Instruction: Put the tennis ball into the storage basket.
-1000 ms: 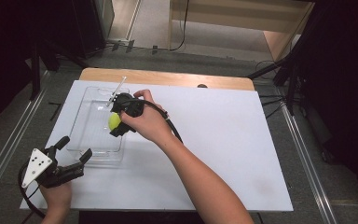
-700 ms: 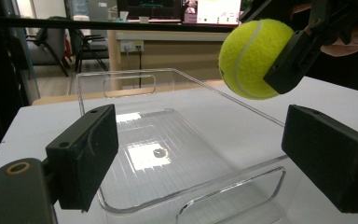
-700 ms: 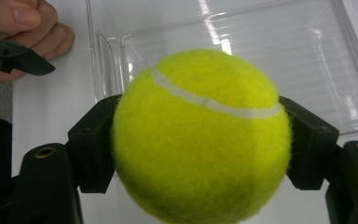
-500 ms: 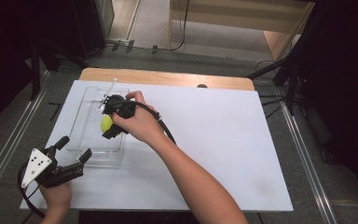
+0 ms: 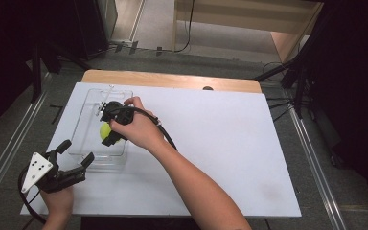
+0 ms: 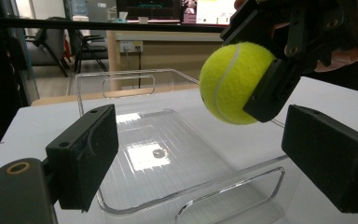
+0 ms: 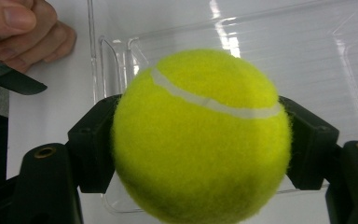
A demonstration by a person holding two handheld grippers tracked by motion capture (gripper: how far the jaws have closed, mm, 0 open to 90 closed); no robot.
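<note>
The left gripper [image 5: 74,167] sits low at the near-left edge of the white table [image 5: 230,143], held in the person's left hand [image 5: 57,201]. Its jaws stand wide apart with nothing between them, and just ahead of them lies the near end wall of the clear plastic tray [image 5: 84,125]. In the left gripper view the tray's ribbed bottom [image 6: 168,154] lies bare beyond the two black pads [image 6: 86,151].

Farther right, up and ahead of the left gripper, the right gripper [image 5: 109,132] hangs over the tray, gripped by the right hand [image 5: 136,128]. Its jaws are clamped on the tennis ball [image 5: 106,130], one pad on each side. The ball hangs above the tray's floor, not touching it; the left gripper view shows the ball [image 6: 235,81] in the air over the tray. In the right gripper view the ball [image 7: 200,135] sits between the pads, with the tray's wall [image 7: 107,56] below and beyond it.
</note>
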